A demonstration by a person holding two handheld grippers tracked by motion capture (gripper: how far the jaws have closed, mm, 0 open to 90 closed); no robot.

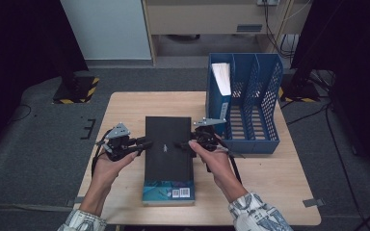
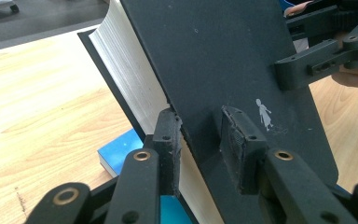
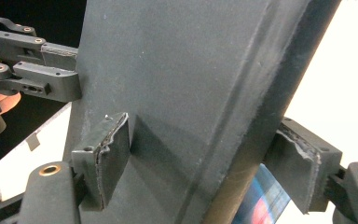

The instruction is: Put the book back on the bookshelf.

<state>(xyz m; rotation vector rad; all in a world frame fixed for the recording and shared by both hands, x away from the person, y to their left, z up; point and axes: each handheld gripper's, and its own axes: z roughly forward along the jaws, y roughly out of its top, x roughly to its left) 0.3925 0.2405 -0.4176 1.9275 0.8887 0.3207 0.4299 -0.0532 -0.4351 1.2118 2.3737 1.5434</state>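
Black hardback book (image 1: 168, 144) is lying on the wooden worktop (image 1: 125, 103), thick, stiff and probably heavy. Left gripper (image 1: 144, 144) is pinching only its matte cover; right gripper (image 1: 183, 143) is clamping the spine edge, likely the firmer hold.

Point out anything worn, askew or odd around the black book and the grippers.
The rubber pads look chewed up: the left gripper's pad and the right gripper's pad both show ragged, peeling edges. The black book itself looks intact, gripped from both sides with its cover lifted off the page block. The blue file rack stands square.
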